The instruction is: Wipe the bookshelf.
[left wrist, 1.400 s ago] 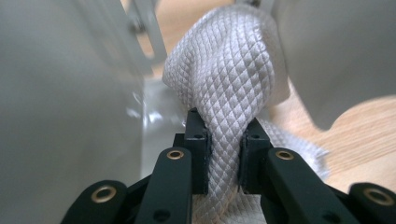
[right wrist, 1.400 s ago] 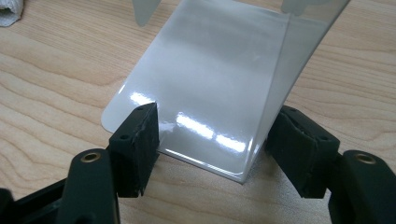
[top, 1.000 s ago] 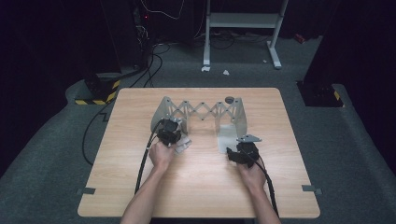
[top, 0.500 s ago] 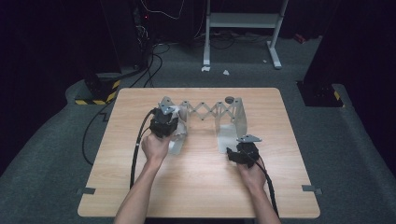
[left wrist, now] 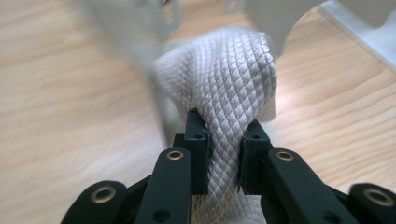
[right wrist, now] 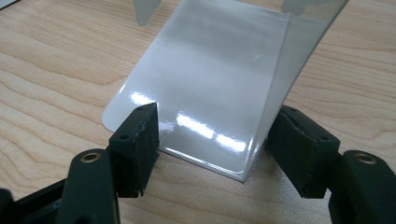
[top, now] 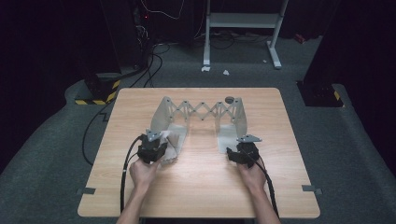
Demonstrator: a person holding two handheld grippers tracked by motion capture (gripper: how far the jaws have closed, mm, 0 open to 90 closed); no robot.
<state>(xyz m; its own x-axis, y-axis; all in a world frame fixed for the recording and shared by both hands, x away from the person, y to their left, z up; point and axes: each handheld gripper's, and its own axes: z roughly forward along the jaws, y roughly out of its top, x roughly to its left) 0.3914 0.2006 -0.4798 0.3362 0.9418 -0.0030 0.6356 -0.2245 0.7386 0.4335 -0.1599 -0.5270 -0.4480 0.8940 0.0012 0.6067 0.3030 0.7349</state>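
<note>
The left claw [left wrist: 223, 154] pinches a white quilted cloth [left wrist: 231, 79] bunched just ahead of it to drag it off the rack [top: 205, 112], while the right claw [right wrist: 212, 144] stands wide astride the rack's glossy foot plate [right wrist: 210, 79], seemingly steadying it on the surface [top: 201, 186].

White cloth [left wrist: 231, 84]: woven, with a diamond-quilted texture, bunched into a thick fold and pinched between the pads of the left hand-held gripper [left wrist: 223, 154]. It lies at the near left foot of the rack, partly draped over that foot's flat base. Grey rack [top: 201, 112]: an accordion lattice joining two upright end panels, standing upright at mid-surface, spread wide. Each panel has a glossy flat base plate [right wrist: 205, 88] resting on the wood, the right one lying between the right hand-held gripper's open jaws.
</note>
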